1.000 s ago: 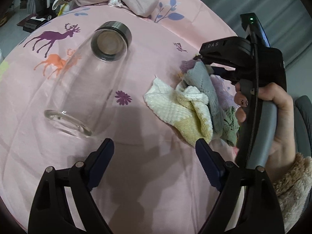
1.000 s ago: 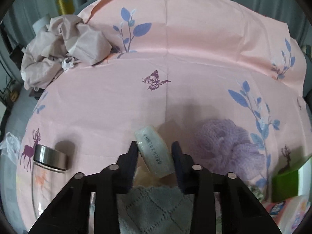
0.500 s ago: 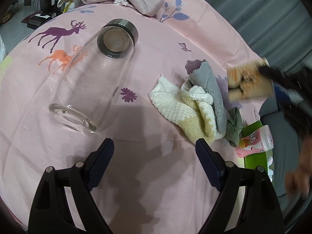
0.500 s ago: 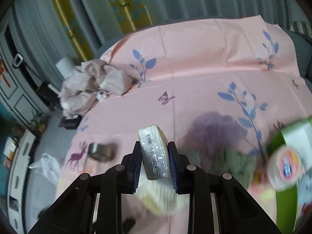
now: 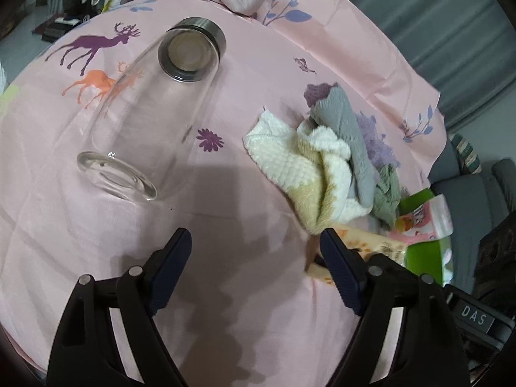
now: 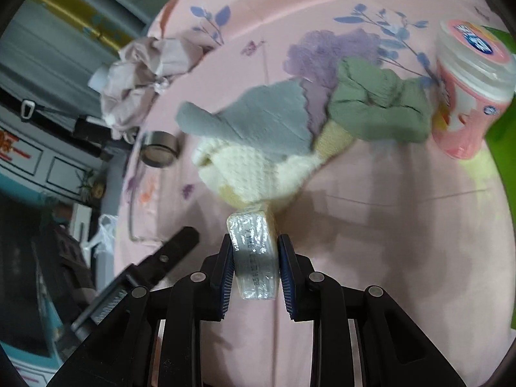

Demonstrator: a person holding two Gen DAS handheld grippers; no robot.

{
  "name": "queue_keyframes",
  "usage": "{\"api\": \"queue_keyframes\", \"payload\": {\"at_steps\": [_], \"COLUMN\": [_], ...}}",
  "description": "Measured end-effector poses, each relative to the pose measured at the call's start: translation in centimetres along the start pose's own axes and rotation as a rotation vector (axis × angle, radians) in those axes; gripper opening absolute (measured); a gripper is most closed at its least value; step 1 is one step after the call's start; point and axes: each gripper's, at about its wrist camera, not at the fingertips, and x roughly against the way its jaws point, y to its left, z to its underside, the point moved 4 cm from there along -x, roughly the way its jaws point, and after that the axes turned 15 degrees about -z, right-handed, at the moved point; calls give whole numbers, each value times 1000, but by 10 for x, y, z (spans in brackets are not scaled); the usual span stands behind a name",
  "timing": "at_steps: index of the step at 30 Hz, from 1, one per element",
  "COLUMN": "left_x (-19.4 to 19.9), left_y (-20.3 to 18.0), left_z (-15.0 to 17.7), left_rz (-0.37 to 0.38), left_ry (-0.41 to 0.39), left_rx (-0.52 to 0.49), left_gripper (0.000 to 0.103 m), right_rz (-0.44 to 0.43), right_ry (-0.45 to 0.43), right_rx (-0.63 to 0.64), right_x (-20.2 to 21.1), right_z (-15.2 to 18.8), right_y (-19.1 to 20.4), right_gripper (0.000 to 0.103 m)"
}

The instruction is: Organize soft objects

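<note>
Towels (image 5: pixel 325 164) are lying on the pink-clothed counter (image 5: pixel 225 258); right gripper (image 6: pixel 254 258) is clamping a wrapped packet (image 6: pixel 254 251); left gripper (image 5: pixel 254 258), jaws just narrowing, is gaping empty.

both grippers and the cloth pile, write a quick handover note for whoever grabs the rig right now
Right gripper: shut on a plastic-wrapped pack, held just in front of the cloth pile.
Left gripper: open with nothing between its jaws, which have just been closing a little.
Cloths: cream cloth, grey cloth, green cloth and purple puff heaped together on the pink sheet. Glass bottle lies on its side, apart from them. Pink tub stands at the green bin.
Done: pack picked up.
Left: place the pack; the cloths look unsorted.
</note>
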Motion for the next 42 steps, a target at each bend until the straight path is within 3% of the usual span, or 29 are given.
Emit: {"api": "queue_keyframes", "payload": {"at_steps": [2, 5, 8, 11, 13, 16, 22, 30, 34, 35, 42], "left_x": [-1, -2, 0, 1, 3, 5, -16, -24, -26, -27, -21], "left_y": [-4, -11, -21, -33, -43, -55, -71, -87, -85, -85, -87], "left_z": [3, 6, 11, 17, 22, 28, 37, 38, 37, 37, 42], "left_rz": [-17, -3, 23, 72, 120, 207, 267, 270, 252, 258, 236], "left_ry": [-2, -10, -21, -18, -12, 3, 88, 86, 80, 85, 65], "left_rx": [-26, -55, -94, -137, -185, -221, -230, -268, -270, -268, -300], "left_gripper": [71, 70, 69, 67, 67, 66, 64, 63, 49, 42, 39], "right_rz": [32, 49, 127, 173, 164, 127, 94, 55, 67, 71, 163], "right_ry": [5, 20, 14, -22, -44, -72, -55, -3, 24, 33, 12], "right_rx": [1, -21, -23, -15, -16, -25, -57, -112, -113, -111, -18], "right_x": [3, 7, 14, 25, 33, 42, 35, 17, 8, 4, -1], "right_z": [1, 1, 0, -3, -2, -3, -5, -6, -5, -5, -5], "right_y": [-3, -10, -21, -28, -28, -29, -37, -50, -54, -54, -45], "right_gripper": [28, 31, 45, 52, 65, 74, 74, 74, 74, 74, 66]}}
